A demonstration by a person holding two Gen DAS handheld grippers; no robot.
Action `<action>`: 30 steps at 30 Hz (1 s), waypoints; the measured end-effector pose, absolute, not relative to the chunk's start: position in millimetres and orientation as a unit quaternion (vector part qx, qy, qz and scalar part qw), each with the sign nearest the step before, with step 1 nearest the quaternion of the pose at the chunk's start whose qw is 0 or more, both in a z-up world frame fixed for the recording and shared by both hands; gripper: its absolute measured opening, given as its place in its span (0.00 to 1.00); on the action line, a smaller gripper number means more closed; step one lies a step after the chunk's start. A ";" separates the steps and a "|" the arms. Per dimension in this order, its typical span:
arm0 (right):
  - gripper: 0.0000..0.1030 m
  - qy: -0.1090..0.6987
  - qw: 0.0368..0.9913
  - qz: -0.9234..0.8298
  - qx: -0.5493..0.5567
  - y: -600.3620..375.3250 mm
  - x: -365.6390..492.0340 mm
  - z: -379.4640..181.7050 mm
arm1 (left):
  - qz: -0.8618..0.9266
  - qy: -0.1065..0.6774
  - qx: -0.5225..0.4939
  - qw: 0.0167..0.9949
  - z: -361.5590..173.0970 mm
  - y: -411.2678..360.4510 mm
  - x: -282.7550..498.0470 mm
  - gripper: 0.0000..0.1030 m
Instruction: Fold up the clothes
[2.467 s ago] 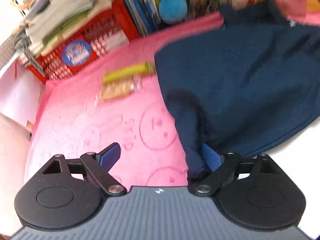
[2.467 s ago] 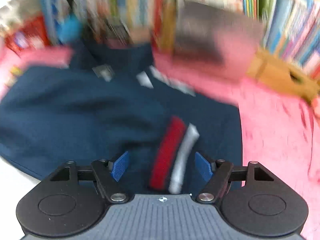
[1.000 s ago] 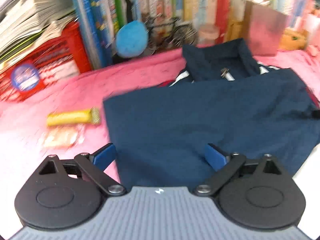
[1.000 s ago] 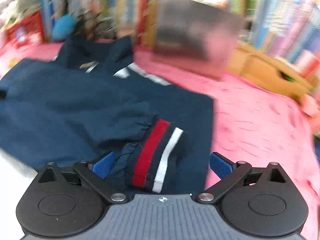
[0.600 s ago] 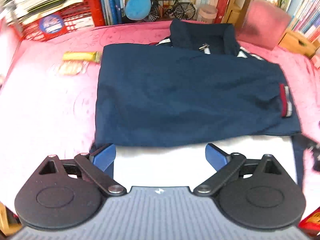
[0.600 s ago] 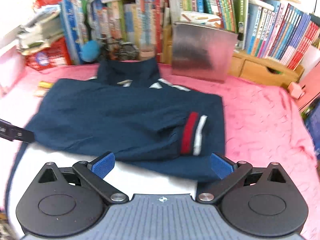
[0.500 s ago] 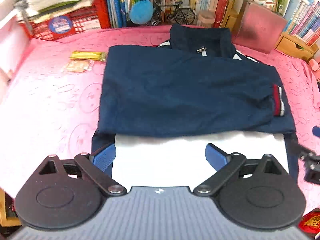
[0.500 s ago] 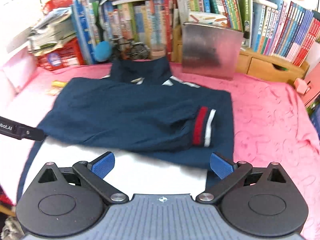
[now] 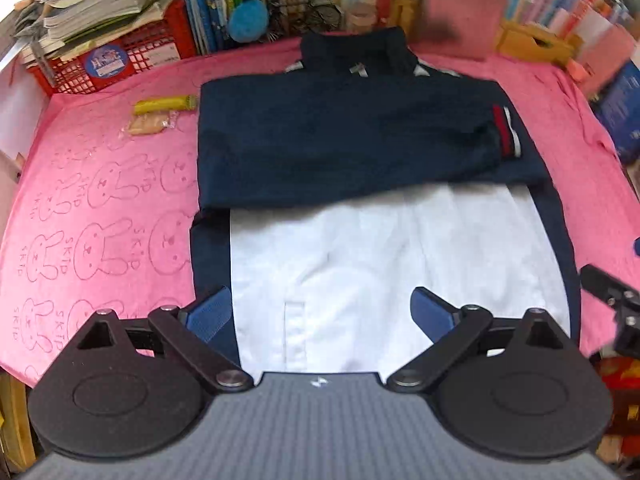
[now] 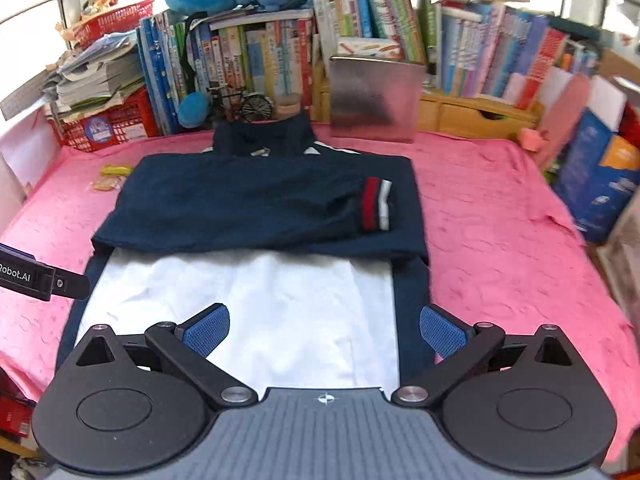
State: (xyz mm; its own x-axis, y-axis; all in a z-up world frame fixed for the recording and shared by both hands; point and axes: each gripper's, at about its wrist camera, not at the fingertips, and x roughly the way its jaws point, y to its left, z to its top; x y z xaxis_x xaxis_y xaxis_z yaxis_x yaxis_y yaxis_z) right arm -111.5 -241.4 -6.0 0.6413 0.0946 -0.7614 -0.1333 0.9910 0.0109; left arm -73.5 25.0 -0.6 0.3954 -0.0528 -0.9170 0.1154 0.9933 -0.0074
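On pink cloth (image 9: 100, 200) | jacket (image 9: 340, 140) sleeves folded across, lower white half unfolded | left gripper (image 9: 320, 312), right gripper (image 10: 324, 330) gaping, empty | bottom fold pending.

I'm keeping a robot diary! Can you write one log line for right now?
stage: sleeves folded over jacket | left tongs: open, empty | right tongs: open, empty | next: probably fold white bottom up

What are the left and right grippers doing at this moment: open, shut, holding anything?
Left gripper: open, holding nothing, above the navy and white jacket.
Right gripper: open, holding nothing, above the same jacket.
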 end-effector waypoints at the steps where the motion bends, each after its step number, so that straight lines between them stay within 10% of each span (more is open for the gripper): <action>1: 1.00 0.417 0.907 0.056 -0.024 -240.8 -120.3 -4.1 | -0.054 0.548 0.032 0.834 -1.5 25.3 -77.1 0.95; 30: 1.00 0.401 0.903 0.144 -0.045 -295.2 -170.1 -3.9 | 0.019 0.549 0.016 0.836 -4.8 -7.3 -158.4 0.95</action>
